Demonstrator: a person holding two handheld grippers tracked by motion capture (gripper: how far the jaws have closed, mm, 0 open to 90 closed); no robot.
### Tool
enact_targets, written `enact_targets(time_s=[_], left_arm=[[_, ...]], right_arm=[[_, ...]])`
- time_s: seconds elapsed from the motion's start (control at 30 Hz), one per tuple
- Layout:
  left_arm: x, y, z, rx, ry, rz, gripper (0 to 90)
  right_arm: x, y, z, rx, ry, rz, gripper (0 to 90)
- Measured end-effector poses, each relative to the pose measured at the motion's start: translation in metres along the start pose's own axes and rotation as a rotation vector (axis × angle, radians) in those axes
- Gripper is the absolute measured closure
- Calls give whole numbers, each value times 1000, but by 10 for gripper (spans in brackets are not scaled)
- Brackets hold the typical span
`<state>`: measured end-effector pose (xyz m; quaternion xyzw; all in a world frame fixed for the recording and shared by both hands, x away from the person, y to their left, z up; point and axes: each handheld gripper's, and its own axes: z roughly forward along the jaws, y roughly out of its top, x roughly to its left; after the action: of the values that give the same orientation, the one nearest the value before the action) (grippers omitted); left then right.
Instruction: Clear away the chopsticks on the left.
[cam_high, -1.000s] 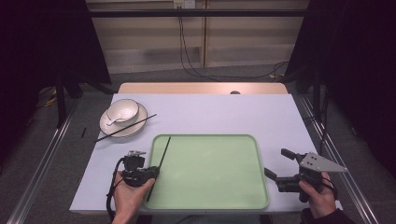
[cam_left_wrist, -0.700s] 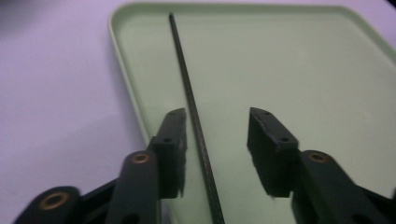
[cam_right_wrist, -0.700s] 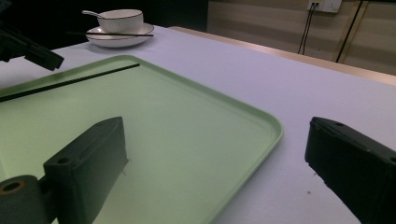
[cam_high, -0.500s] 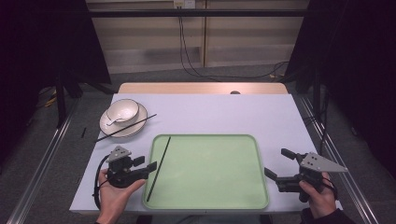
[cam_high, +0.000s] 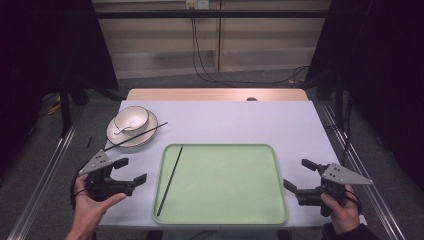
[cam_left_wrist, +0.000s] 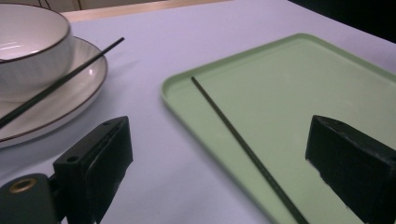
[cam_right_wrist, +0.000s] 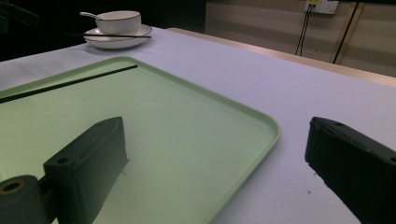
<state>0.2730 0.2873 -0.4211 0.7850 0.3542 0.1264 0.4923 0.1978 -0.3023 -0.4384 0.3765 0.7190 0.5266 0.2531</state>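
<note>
Left gripper (cam_high: 131, 172) was open and empty near me, and I judged the second chopstick (cam_high: 135, 136), lying across the plate (cam_high: 114, 135), was ahead of it, its axis slanting right, far from the open right gripper (cam_high: 299, 176).

Left gripper (cam_high: 131, 170) now sits farther left, clear of the tray (cam_high: 276, 185), jaws apart, leaving the chopstick (cam_high: 170, 180) lying inside the tray's left edge.
</note>
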Motion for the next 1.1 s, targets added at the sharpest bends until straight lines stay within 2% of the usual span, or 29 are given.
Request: enact_targets(time_s=[0.07,0.13,0.17,0.2,0.27,0.33,0.37,0.43,0.47,0.5,0.53,0.57,0.6,0.67,0.7,0.77,0.8,0.83,0.87,1.0,1.1], left_arm=[[13,4,-9,-6,5,30,69],[17,6,-11,0,12,39,74],[28,10,-16,8,-2,55,103],[28,10,-16,8,-2,55,106],[38,13,-20,8,7,68,106],[50,18,-23,0,12,63,105],[54,19,-25,1,11,78,105],[63,22,-26,30,38,100,109],[67,24,-26,43,55,123,125],[71,25,-25,47,56,143,144],[75,26,-25,40,46,166,201],[79,26,-22,29,47,190,201],[83,26,-20,52,48,212,217],[93,24,-13,76,52,208,268],[99,22,-9,85,41,205,340],[109,18,-4,90,56,180,360],[115,16,-1,88,48,166,417],[119,14,1,89,60,161,417],[123,13,5,93,55,144,438],[134,15,17,136,74,178,600],[140,18,27,152,82,167,603]], right_arm=[[0,0,0,-1,-4,3,49],[0,0,0,-2,-7,5,49],[0,0,0,-2,-4,7,49],[0,0,0,-2,-4,7,49],[0,0,0,-2,-5,5,49],[-1,-1,0,0,-7,3,49],[-1,-1,1,1,-8,4,49],[-1,-1,0,0,-12,4,49],[-1,-1,0,0,-13,4,49],[-1,-1,0,4,-10,1,49],[-1,-1,0,1,-16,4,49],[-1,-1,0,1,-16,4,49],[-2,-1,-1,1,-17,4,49],[-1,-2,-1,3,-13,6,49],[-1,-2,-2,4,-13,7,49],[-2,-2,-3,6,-18,9,49],[-2,-2,-3,4,-18,9,49],[-2,-2,-3,4,-18,9,49],[-2,-3,-3,3,-22,9,49],[-3,-3,-4,4,-24,13,49],[-3,-4,-5,4,-26,11,49]])
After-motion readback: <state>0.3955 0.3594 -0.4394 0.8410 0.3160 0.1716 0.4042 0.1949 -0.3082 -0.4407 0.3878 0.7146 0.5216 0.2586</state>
